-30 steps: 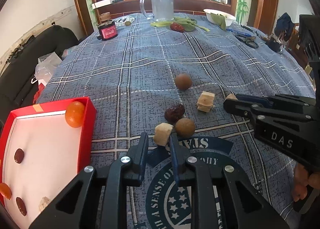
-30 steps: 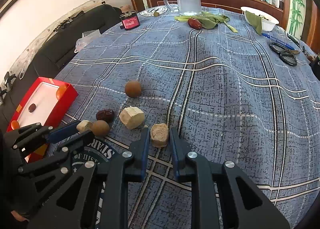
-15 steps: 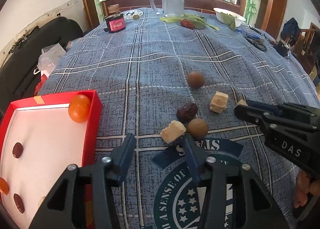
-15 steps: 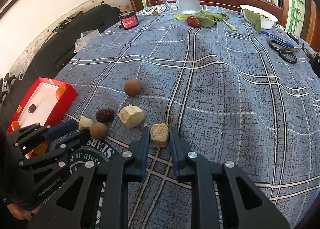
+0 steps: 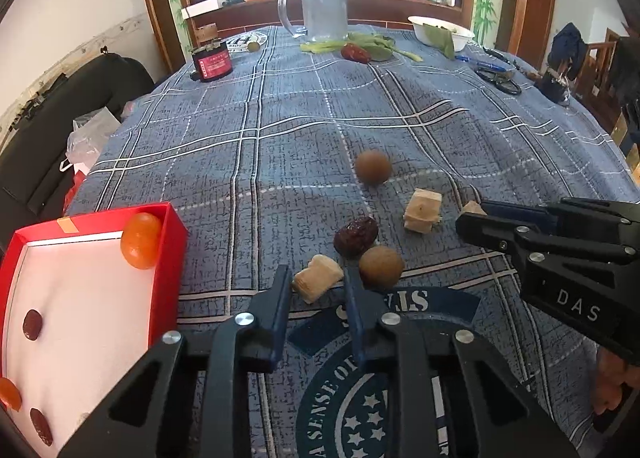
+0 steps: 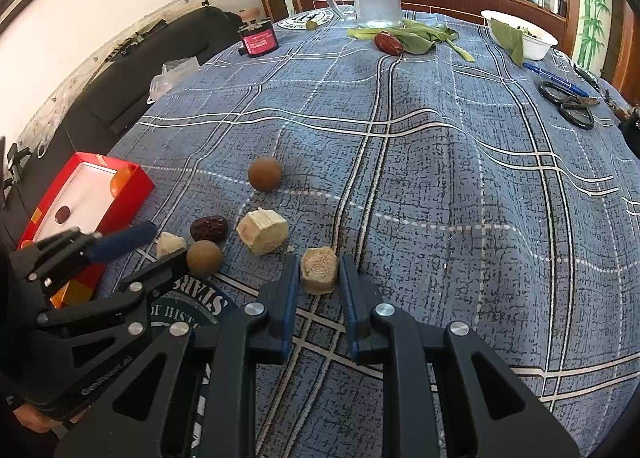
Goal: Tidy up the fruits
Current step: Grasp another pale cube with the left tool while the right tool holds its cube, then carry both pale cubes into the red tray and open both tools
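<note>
Now the pale chunk (image 5: 317,277) is caught between the fingers of the left hand-held gripper (image 5: 316,290), lying on the surface with its long axis slanted across the gap, one end tipped toward the left finger. The jaws are closing on it, and whether the pads already press cannot be told for sure; a sliver of cloth seems visible at the left side. Just right of it, a brown ball (image 5: 381,266) is touching or nearly touching the right finger, so a nudge there is to be expected. A dark date (image 5: 355,236) sits just beyond.

Over on the right, a second chunk (image 6: 319,270) is clamped by the right hand-held gripper (image 6: 319,278), fully closed on it, resting on the cloth.

The red box (image 5: 170,254) is found well to the left of both; the left one is the nearer, so the carry is judged short and leftward.
</note>
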Tool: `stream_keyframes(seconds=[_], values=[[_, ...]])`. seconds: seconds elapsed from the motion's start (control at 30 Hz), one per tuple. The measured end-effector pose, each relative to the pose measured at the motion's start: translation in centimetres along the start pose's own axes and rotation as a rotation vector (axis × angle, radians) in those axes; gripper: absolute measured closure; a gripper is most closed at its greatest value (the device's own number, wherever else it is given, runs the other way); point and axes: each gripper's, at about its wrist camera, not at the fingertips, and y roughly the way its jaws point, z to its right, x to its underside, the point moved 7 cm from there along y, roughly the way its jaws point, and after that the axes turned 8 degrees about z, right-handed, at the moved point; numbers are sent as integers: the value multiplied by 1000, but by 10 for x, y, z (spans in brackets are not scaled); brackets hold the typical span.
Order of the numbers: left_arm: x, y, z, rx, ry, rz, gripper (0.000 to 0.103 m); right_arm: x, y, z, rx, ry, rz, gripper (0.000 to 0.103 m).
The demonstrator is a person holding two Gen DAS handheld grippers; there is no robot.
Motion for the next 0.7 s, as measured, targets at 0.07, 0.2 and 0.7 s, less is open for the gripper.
stream_keyframes(seconds=[0.07, 0.2, 0.7], values=[[0, 0, -1, 3, -8, 0, 78, 0, 0, 0, 0, 0, 0, 81], [-1, -5, -5, 5, -31, 9, 78, 0, 0, -1, -2, -2, 3, 81], [-3, -74, -34, 61, -137, 128, 78, -13, -24, -18, -41, -58, 149, 81]])
